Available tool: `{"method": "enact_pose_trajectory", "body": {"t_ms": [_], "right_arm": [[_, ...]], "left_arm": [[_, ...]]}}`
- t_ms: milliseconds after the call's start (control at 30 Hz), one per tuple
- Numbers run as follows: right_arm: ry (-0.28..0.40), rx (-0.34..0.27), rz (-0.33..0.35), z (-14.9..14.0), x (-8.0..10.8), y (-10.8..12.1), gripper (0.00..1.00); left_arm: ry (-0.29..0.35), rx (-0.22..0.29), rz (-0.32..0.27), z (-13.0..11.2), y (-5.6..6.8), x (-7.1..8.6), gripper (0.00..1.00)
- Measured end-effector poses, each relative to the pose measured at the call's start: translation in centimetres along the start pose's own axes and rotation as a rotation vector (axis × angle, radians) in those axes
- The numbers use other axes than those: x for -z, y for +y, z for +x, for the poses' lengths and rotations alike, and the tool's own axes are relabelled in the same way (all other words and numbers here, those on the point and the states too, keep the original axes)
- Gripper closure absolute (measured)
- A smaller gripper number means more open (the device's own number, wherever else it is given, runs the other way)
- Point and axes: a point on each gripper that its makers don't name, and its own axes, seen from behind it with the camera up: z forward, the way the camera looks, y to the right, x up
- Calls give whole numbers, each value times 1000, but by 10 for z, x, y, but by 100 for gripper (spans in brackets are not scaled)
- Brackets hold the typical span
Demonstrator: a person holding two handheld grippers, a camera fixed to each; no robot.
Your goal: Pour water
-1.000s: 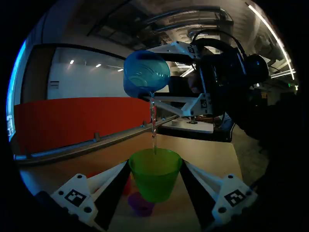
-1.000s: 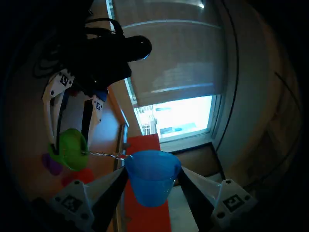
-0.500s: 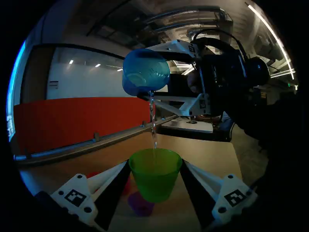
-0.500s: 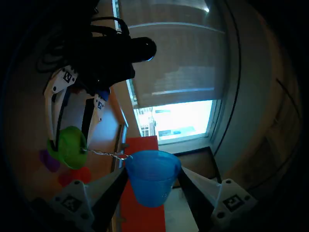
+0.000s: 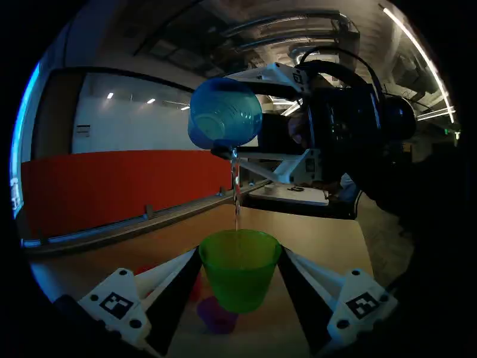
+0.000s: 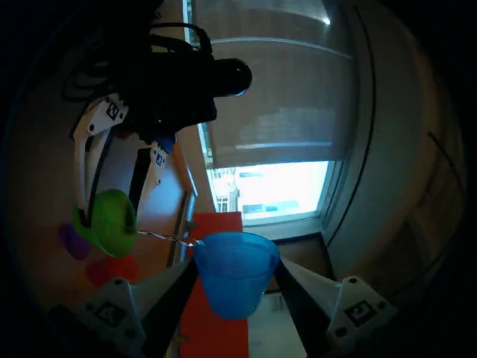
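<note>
Water (image 5: 236,197) from right tongs' (image 6: 237,265) clamped blue cup (image 6: 235,286) into left tongs' (image 5: 239,253) clamped green cup (image 5: 239,280).

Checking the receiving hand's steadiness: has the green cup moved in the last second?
No. The green cup stays put against the red partition behind it.

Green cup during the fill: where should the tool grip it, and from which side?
Mid-wall, from the side, pinched across opposite flanks, as the left tool does. The green cup is upright, tapers downward, and its mouth must stay free for the stream from the blue cup.
</note>
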Motion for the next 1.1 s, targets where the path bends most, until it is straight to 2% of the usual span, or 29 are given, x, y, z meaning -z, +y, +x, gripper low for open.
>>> {"method": "enact_pose_trajectory", "body": {"t_ms": [1100], "right_arm": [[28,79,-4,18,-1,-9,10]], "left_arm": [[3,-3,10,4,-3,2,12]]}}
